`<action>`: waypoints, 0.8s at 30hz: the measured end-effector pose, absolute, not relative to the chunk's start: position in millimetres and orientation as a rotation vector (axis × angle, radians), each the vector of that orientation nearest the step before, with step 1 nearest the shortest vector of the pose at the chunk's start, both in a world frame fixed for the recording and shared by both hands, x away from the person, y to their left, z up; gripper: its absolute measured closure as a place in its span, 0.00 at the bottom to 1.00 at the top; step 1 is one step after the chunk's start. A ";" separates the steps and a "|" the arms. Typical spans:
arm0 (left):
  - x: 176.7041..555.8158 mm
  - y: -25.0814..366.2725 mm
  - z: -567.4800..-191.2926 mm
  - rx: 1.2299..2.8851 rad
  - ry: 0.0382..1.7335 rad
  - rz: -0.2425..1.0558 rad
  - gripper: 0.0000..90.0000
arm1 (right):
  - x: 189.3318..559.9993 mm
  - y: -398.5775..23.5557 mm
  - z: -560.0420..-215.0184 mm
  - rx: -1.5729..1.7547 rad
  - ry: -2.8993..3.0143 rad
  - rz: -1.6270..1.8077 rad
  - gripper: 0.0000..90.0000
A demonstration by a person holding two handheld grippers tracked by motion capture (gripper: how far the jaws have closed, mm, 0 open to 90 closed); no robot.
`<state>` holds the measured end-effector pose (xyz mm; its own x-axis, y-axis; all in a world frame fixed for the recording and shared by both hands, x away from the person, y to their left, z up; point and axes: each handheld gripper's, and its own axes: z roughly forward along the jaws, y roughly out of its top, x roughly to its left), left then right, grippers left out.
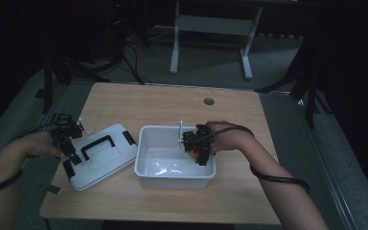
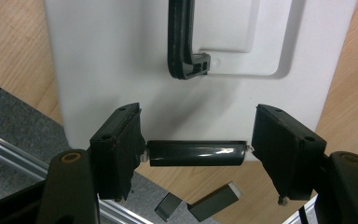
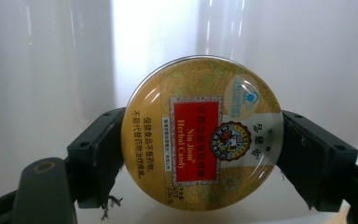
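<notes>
Round gold candy tin (image 3: 202, 133) gripped over white plastic bin (image 1: 146, 158).
Right gripper (image 1: 197, 154) clamped the tin; left gripper (image 2: 196, 154) clasped the white lid's (image 2: 121, 56) black latch (image 2: 196, 154).

Bench (image 1: 172, 103): pale wood, carries everything.
Bench hole (image 1: 209, 101): round, beyond the right hand-held gripper.
Dark scraps (image 2: 213, 201): bench edge, just below the left hand-held gripper.
Frame legs (image 1: 174, 52): white, on floor, far behind.
</notes>
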<state>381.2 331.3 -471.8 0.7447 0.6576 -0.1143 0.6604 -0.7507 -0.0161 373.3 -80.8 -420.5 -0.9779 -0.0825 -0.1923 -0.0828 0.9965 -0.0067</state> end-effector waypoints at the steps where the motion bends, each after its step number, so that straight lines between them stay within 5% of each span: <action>1: 381.4 331.1 -472.2 2.914 1.095 -0.176 0.36 | 373.8 -80.9 -423.2 -0.118 2.948 -0.005 0.22; 24: 382.5 330.8 -473.5 2.924 1.093 -0.172 0.36 | 374.3 -72.8 -468.9 -0.056 3.044 -0.137 0.23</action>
